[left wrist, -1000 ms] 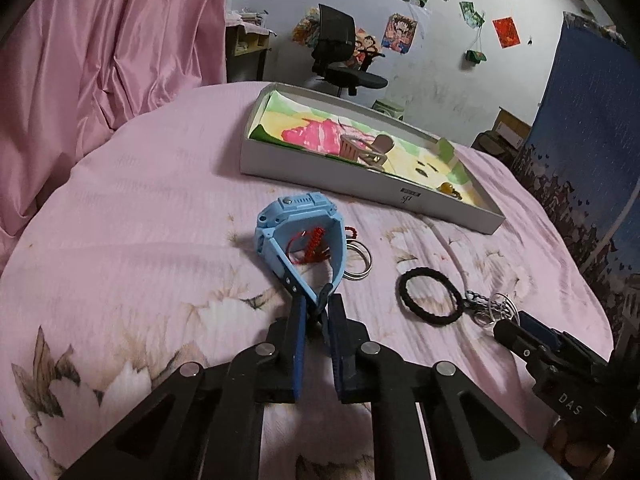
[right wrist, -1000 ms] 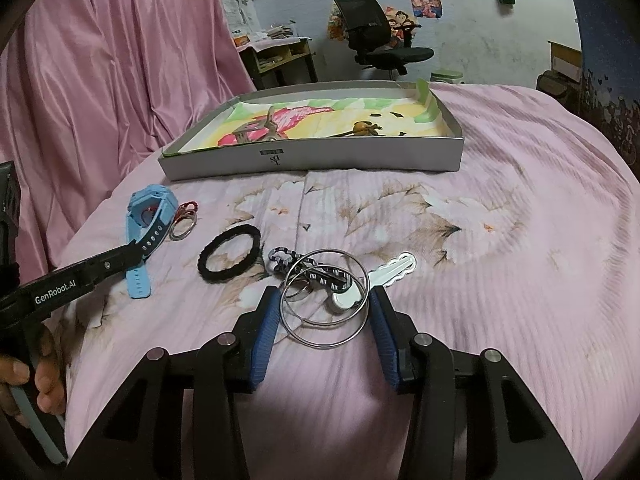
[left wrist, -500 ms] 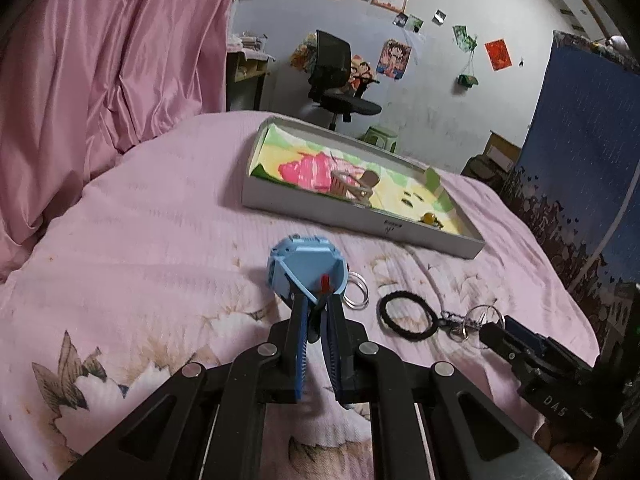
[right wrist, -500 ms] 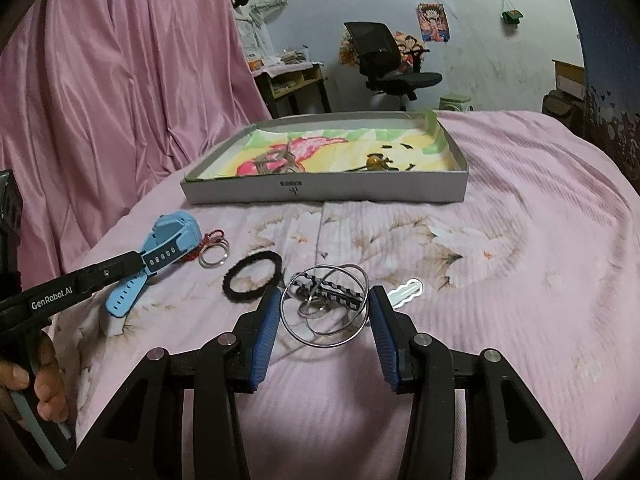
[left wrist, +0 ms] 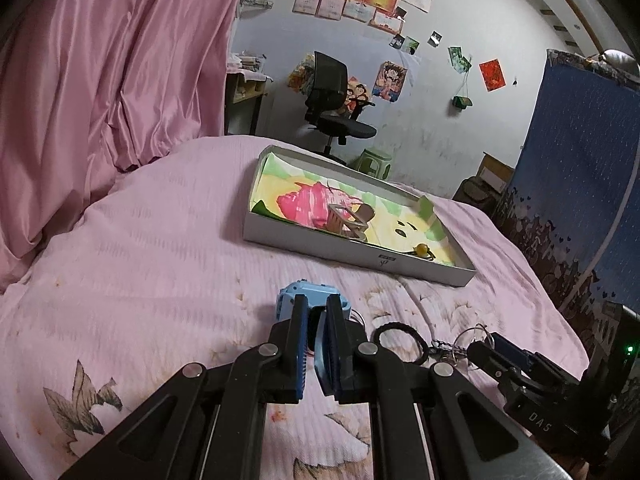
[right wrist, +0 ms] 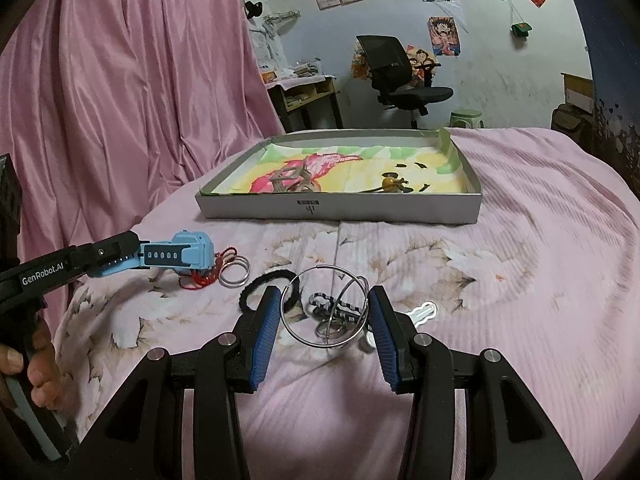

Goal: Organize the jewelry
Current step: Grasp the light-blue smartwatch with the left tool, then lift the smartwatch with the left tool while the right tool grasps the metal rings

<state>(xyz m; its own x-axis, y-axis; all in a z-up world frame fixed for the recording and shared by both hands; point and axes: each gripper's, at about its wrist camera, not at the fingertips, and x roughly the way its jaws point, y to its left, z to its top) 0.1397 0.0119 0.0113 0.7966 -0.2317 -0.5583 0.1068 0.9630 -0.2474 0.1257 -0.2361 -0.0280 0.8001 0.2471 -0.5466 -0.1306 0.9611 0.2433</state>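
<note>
My left gripper (left wrist: 317, 310) is shut on the strap of a light blue watch (left wrist: 310, 296) and holds it level just above the pink bedspread; it also shows in the right wrist view (right wrist: 184, 255). My right gripper (right wrist: 325, 300) holds large silver rings (right wrist: 324, 308) between its blue pads, lifted off the spread with a striped key chain (right wrist: 334, 310) and a silver key (right wrist: 422, 312) hanging from them. A grey cardboard tray (right wrist: 340, 210) with a colourful lining sits further back, holding a wooden clip (right wrist: 294, 180) and an amber bead tie (right wrist: 390, 182).
A black hair tie (right wrist: 260, 290), small silver rings (right wrist: 234, 270) and a red cord (right wrist: 204, 278) lie on the spread between the grippers. Pink curtains hang at the left. An office chair and a desk stand beyond the bed.
My left gripper has lifted the blue watch off the spread and turned it level. My right gripper has raised the silver rings, so the chain and key now hang up off the cloth.
</note>
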